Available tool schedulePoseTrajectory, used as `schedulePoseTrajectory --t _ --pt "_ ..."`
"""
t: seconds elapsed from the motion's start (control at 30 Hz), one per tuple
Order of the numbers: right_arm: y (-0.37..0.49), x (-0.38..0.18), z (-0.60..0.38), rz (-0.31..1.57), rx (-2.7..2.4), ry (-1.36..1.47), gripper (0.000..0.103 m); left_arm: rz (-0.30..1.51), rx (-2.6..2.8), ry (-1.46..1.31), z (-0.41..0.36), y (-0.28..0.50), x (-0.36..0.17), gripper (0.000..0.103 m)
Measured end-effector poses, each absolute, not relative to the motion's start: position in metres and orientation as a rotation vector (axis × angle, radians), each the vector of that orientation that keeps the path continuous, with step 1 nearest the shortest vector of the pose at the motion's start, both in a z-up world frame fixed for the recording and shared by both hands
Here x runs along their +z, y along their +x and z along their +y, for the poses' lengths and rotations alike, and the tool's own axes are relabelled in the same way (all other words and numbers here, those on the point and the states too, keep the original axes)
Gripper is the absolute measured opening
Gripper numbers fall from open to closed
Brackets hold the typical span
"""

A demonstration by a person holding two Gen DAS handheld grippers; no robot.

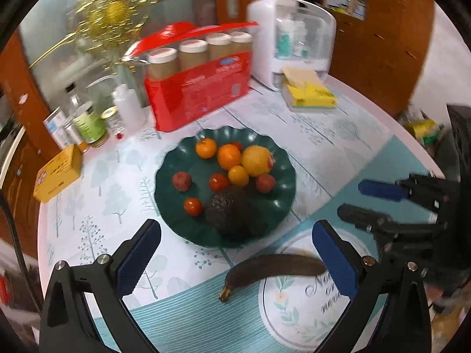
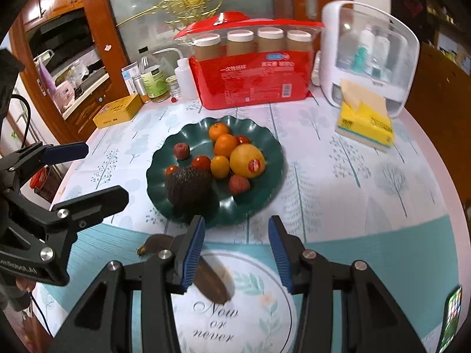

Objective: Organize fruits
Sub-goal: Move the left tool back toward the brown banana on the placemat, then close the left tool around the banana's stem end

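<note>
Nearest to me, the left gripper hung over the table's front edge with its blue pads spread wide and nothing between them. The right gripper hung beside it, its jaws parted less widely and also empty. Both tilted down toward the cloth.

Just beyond the fingertips lay a blackened banana, flat on the tablecloth, stem end toward the left gripper's side, its other end resting on the round "Now or never" print. It was apart from the plate, touching neither gripper as far as I could see, though the right gripper's left finger hid its middle in that view.

Past the banana stood the green plate with a scalloped rim. On its near edge sat a dark avocado. Behind that were small red tomatoes, two reddish lychees, several oranges and a larger yellow fruit with a sticker.

Farther back stood a red pack of lidded cups, a yellow tissue pack, a white dispenser, a yellow box and some bottles. A wooden-framed glass door closed the view.
</note>
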State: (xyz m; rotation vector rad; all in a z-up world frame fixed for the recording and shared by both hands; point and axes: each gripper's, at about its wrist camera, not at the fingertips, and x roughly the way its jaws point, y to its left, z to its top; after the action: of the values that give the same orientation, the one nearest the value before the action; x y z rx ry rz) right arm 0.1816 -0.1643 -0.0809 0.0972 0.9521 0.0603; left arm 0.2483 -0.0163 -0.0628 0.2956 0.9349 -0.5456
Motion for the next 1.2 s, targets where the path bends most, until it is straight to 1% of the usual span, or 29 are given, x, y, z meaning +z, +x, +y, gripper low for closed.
schedulePoseTrajectory --t 0.37,0.6,0.67,0.8,0.87,1.2 --pt "0.153 -0.117 -0.164 1.038 0.03 0.17 0.045 0.967 -0.784 0.549 -0.024 0.226 -0.125 0.101" --pt "0.153 -0.14 -0.16 1.084 0.021 0.204 0.045 1.03 -0.847 0.622 -0.034 0.23 -0.168 0.089" --pt "0.154 -0.143 -0.16 1.09 0.02 0.209 0.045 1.049 -0.857 0.617 -0.035 0.233 -0.176 0.081" --pt "0.157 -0.148 -0.159 1.096 0.02 0.208 0.045 1.087 -0.875 0.596 -0.036 0.243 -0.189 0.073" --pt "0.159 -0.15 -0.16 1.1 0.019 0.207 0.045 1.107 -0.882 0.585 -0.036 0.247 -0.195 0.064" --pt "0.17 -0.164 -0.162 1.129 0.02 0.219 0.045 1.109 -0.885 0.576 -0.042 0.255 -0.208 0.064"
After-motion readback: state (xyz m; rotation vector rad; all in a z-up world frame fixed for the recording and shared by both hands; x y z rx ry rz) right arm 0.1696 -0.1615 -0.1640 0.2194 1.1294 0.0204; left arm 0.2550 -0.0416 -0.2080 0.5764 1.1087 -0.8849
